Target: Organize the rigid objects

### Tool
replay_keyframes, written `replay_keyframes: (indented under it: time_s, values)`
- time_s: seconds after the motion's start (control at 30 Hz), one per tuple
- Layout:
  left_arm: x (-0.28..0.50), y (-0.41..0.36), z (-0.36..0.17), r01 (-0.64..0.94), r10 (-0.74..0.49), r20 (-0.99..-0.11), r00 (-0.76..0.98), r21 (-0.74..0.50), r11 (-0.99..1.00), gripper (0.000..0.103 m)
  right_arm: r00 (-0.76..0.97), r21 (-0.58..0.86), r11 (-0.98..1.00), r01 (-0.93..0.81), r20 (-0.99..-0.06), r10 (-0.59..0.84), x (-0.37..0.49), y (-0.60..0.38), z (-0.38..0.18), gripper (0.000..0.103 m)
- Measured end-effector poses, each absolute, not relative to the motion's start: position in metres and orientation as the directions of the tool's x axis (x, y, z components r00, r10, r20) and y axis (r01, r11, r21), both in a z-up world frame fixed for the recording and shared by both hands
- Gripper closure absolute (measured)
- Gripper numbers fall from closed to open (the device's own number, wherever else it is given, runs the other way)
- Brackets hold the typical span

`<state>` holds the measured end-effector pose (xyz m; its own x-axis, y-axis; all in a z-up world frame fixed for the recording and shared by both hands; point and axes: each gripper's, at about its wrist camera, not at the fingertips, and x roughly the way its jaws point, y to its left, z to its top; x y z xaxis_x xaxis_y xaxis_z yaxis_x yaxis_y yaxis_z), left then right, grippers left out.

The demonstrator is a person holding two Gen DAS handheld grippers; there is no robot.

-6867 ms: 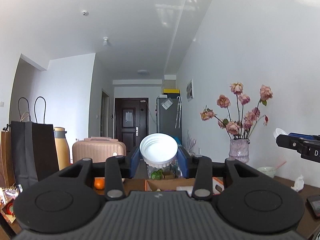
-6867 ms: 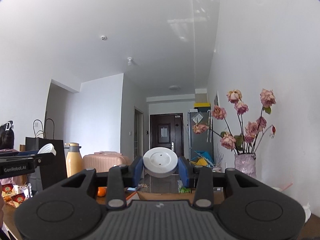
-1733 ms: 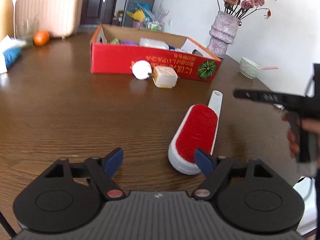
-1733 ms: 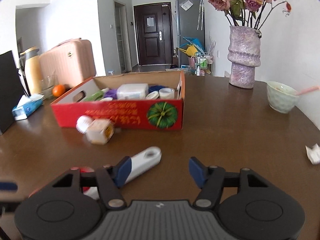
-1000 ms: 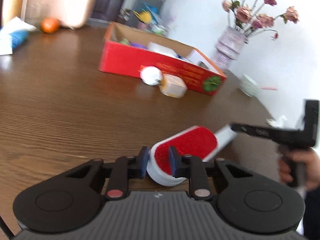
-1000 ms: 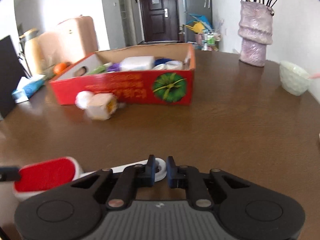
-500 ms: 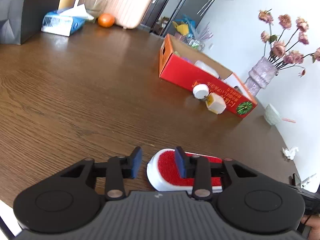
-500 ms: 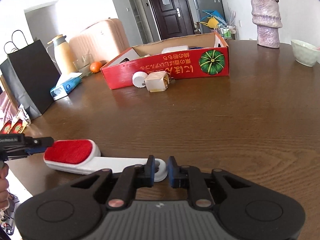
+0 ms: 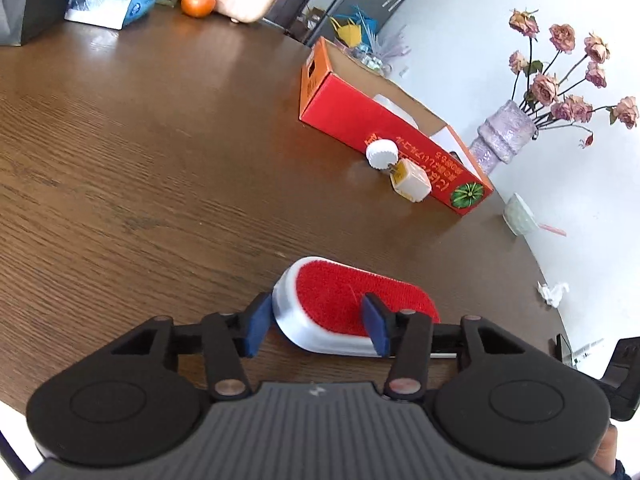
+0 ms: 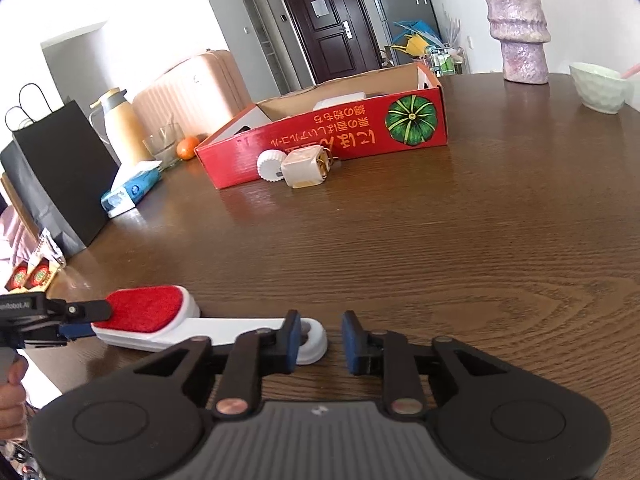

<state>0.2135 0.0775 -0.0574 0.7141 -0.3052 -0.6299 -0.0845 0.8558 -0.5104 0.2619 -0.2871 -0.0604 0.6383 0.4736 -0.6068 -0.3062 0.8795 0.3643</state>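
At the near edge of the table (image 10: 460, 232): the brush (image 9: 352, 312) lies flat, red pad up, handle pointing toward the right gripper (image 10: 320, 338).

Change in the last half second: both grippers have let go. The right one, which was pinched on the handle end, now has its jaws apart; the handle's round tip sits against the inner pad, clear of the outer pad. The left gripper (image 9: 316, 326) has also widened. Its jaws stand either side of the brush head, not pressing it as far as the wrist view shows.

Brush has been turned and dragged back since a second or so ago; then it lay angled out toward the box (image 10: 332, 136), now it runs across the table edge in front of both grippers.

Reading: a two-handed reposition is finished and released. Brush is set down, well apart from the box. A cap (image 10: 271, 165) and a cube (image 10: 304, 169) sit just against the box's front wall, outside it.

Judgement: either the brush is parked here on purpose, or a regrip follows for carrying it to the box. Nothing yet boxed from this group.
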Motion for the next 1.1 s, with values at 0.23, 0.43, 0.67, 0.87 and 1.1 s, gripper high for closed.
replay_keyframes:
  time_s: [0.23,0.43,0.67,0.87,1.1]
  values:
    - [0.210,0.071,-0.037,-0.005,-0.282,-0.514,0.810,-0.488,0.873,0.057,0.712,0.327,0.890,-0.318,-0.537,0.452,0.260,-0.284,-0.047,0.090]
    - [0.208,0.057,0.038,0.167,-0.281,-0.212,0.936,-0.435,0.885,0.057,0.891,0.185,0.916,-0.357,-0.227,0.393,0.239,-0.286,0.024,0.090]
    - [0.226,0.044,0.100,0.284,-0.324,-0.037,0.945,-0.394,0.874,0.057,0.932,0.153,0.921,-0.358,-0.007,0.363,0.246,-0.301,0.093,0.090]
    - [0.241,0.032,0.153,0.320,-0.319,0.056,0.946,-0.322,0.891,0.057,0.927,0.148,0.916,-0.372,0.104,0.360,0.264,-0.311,0.137,0.090]
    - [0.285,0.031,0.196,0.331,-0.331,0.056,0.942,-0.315,0.889,0.057,0.925,0.151,0.915,-0.374,0.131,0.356,0.307,-0.317,0.185,0.090]
